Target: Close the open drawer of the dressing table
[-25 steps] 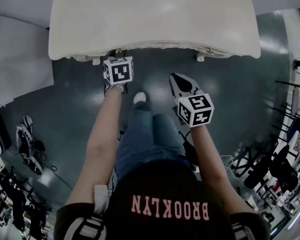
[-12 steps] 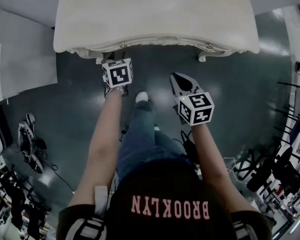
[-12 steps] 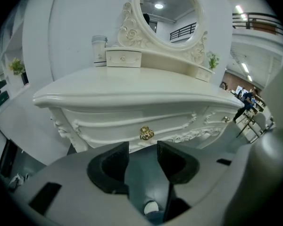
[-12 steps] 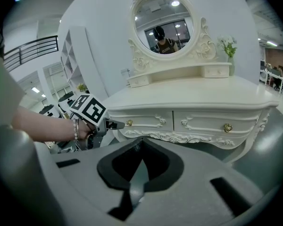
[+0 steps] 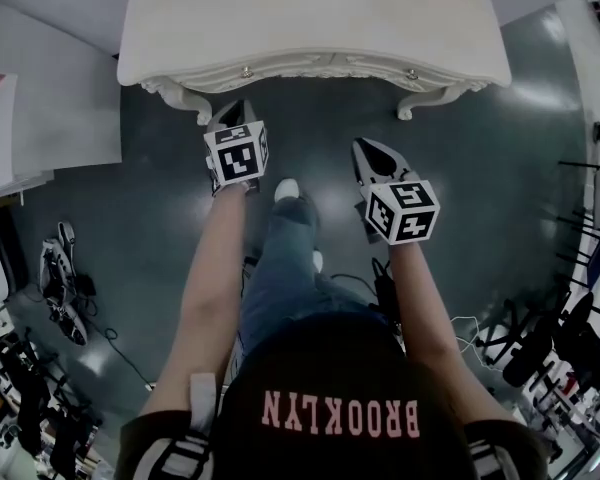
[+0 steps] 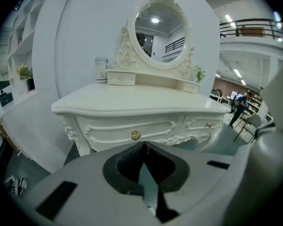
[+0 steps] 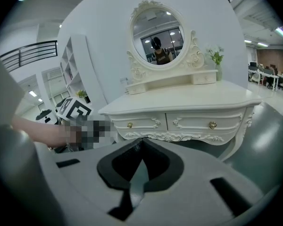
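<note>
Left gripper [image 5: 236, 106]: jaws together, tips meeting, nothing between them. Right gripper [image 5: 366, 146]: jaws likewise together and empty. Both grippers are held above the dark floor [image 5: 310, 133], apart from the dressing table [image 5: 310, 18], which stands at 12 o'clock from the person. The left drawer [image 6: 132, 128] and the right drawer [image 7: 205, 122] both sit flush with the carved front. The left drawer's brass knob [image 6: 135, 135] lies at 12 o'clock from the left jaws. An oval mirror [image 7: 156, 34] rises at the rear of the surface, with a small jar [image 6: 101, 69] at its 9 o'clock.
</note>
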Demonstrator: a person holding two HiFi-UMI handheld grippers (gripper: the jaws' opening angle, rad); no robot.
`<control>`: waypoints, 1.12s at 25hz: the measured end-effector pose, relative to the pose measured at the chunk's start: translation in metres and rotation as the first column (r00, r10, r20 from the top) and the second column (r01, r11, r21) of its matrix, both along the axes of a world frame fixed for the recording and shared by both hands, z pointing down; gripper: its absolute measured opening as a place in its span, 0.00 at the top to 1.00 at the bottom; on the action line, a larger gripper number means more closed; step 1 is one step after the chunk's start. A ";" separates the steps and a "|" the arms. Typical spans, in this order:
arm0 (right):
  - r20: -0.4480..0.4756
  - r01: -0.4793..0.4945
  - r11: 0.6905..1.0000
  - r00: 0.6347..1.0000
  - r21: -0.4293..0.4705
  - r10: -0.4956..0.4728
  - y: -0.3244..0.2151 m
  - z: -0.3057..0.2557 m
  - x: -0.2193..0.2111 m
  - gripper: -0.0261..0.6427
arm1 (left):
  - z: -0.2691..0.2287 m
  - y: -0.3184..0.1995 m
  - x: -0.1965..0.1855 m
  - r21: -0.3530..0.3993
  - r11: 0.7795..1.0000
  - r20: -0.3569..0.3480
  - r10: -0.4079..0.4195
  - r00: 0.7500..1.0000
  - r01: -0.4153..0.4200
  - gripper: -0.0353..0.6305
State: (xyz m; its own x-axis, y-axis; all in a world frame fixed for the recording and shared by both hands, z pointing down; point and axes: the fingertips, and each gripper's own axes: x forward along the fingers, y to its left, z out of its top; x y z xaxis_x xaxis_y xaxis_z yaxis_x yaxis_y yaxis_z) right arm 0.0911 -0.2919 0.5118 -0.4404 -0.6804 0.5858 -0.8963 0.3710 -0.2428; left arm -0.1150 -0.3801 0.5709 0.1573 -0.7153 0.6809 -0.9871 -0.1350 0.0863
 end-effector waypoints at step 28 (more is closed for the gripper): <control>0.083 -0.007 0.978 0.996 0.210 -0.010 0.125 -0.087 0.020 0.97 | -0.109 0.154 0.033 0.200 0.979 0.009 0.048 0.999 -0.048 0.94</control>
State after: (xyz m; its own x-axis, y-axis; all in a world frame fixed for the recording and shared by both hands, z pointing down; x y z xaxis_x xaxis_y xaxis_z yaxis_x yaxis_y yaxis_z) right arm 0.1116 -0.1670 0.4248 -0.4827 -0.7836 0.3911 -0.8756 0.4231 -0.2331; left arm -0.0816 -0.2264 0.4615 0.1923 -0.8287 0.5257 -0.9793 -0.1964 0.0487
